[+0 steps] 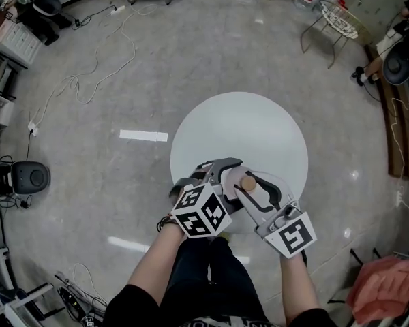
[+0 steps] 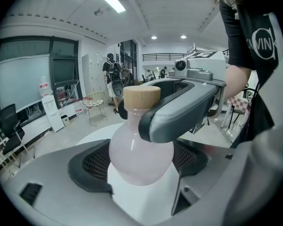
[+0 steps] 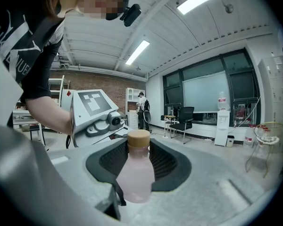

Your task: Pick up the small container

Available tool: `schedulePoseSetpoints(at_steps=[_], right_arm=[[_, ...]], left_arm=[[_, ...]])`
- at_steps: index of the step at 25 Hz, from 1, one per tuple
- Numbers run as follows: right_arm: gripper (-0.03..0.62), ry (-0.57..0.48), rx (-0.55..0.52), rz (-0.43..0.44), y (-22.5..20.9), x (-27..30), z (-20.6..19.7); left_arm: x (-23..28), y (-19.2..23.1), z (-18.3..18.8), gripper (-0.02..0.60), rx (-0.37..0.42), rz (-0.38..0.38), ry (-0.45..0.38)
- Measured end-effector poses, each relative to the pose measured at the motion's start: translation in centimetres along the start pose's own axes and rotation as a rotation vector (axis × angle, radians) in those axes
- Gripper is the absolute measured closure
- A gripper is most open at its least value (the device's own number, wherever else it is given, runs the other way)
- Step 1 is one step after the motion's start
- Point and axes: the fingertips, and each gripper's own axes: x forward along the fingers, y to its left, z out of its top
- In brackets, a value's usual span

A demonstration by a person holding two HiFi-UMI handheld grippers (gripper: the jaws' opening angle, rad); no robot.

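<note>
One small container [image 1: 248, 182], two grippers — left gripper [image 2: 139, 166], right gripper [image 3: 137, 166] — both clamped on it, one table [image 1: 259, 128].

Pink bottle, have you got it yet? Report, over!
Left gripper and right gripper: jaws shut on pink bottle. Bottle upright, cap on, looks clear of white table. Nothing in the way.

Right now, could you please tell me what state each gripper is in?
Left gripper: closed on the small bottle.
Right gripper: also closed on the small bottle.
</note>
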Motion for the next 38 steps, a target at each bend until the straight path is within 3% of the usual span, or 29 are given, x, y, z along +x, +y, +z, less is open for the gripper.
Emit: schedulePoseSetpoints(at_steps=[21,38], right_arm=[[0.450,-0.035,-0.037,0.051,1.4,-2.6,7.8],[0.450,-0.069,-0.097,0.056,2.8,-2.8,12.5]], left_arm=[[-5.0,-1.2,6.7,0.224,-0.042,0.039,-0.017],[-8.8,-1.1,9.8,0.224,-0.015,0.068,-0.039]])
